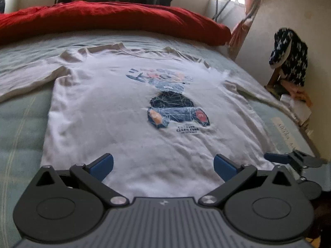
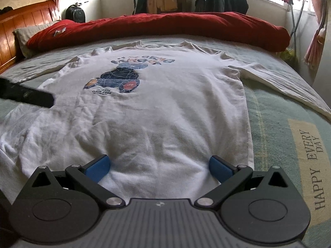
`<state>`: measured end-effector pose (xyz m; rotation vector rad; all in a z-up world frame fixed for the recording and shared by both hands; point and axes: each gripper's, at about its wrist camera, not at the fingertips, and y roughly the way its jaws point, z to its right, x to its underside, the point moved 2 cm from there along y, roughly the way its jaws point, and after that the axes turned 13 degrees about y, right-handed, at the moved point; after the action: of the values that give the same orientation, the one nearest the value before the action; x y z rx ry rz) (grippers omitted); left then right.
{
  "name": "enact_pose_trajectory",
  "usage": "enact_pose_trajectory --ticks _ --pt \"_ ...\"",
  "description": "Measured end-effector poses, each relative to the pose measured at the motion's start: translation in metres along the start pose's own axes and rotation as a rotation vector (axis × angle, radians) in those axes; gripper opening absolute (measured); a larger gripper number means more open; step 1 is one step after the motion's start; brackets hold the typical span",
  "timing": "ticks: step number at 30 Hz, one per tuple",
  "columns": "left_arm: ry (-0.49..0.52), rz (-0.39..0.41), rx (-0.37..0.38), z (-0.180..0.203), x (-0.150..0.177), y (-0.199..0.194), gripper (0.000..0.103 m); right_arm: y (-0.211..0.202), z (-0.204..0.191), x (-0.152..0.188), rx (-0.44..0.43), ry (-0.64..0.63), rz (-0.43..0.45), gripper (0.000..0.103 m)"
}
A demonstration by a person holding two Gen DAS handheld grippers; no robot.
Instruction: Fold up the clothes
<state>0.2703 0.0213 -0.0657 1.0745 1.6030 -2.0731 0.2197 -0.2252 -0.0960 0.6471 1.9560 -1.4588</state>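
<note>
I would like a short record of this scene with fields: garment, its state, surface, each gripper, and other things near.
garment: white T-shirt with blue print
state: spread flat, print up, sleeves out, hem nearest the cameras, unfolded
surface: bed with pale striped sheet
left hand-held gripper: open, at the hem, holds nothing
right hand-held gripper: open, at the hem, holds nothing
near: red duvet bunched beyond the collar; pillow; clothes rack by the window
</note>
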Motion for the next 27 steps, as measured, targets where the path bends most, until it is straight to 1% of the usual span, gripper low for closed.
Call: enact_pose_trajectory --ticks 2,3,5,9,12,14,18,22,24,27 --pt "-0.025 -0.023 0.007 -0.001 0.001 0.009 0.102 0.0 0.001 0.001 -0.003 0.0 0.005 0.103" --pt "-0.041 -0.02 0.007 -0.002 0.004 0.011 0.102 -0.001 0.001 0.001 -0.005 0.0 0.008 0.103" --pt "-0.071 0.002 0.017 -0.005 0.008 0.01 0.102 -0.001 0.001 0.002 -0.006 -0.001 0.018 0.103" --pt "-0.14 0.04 0.064 -0.016 0.014 0.004 0.102 -0.002 0.001 0.004 -0.01 -0.003 0.033 0.103" --pt "-0.174 0.047 0.081 -0.02 0.015 0.002 0.102 -0.002 0.002 0.006 -0.017 -0.005 0.042 0.103" --pt "-0.18 0.044 0.076 -0.019 0.014 0.002 0.102 -0.002 0.003 0.006 -0.023 -0.007 0.048 0.103" --pt "-0.157 0.032 0.054 -0.014 0.013 0.002 0.102 -0.003 0.004 0.008 -0.032 -0.01 0.062 0.103" --pt "-0.212 0.035 0.048 -0.019 0.01 -0.001 0.102 -0.003 0.005 0.01 -0.039 -0.013 0.076 0.103" --pt "-0.237 0.04 0.02 -0.023 0.007 -0.004 0.102 -0.003 0.006 0.01 -0.043 -0.014 0.082 0.103" --pt "-0.238 0.052 -0.017 -0.033 0.003 -0.012 0.102 -0.003 0.006 0.011 -0.046 -0.017 0.084 0.103"
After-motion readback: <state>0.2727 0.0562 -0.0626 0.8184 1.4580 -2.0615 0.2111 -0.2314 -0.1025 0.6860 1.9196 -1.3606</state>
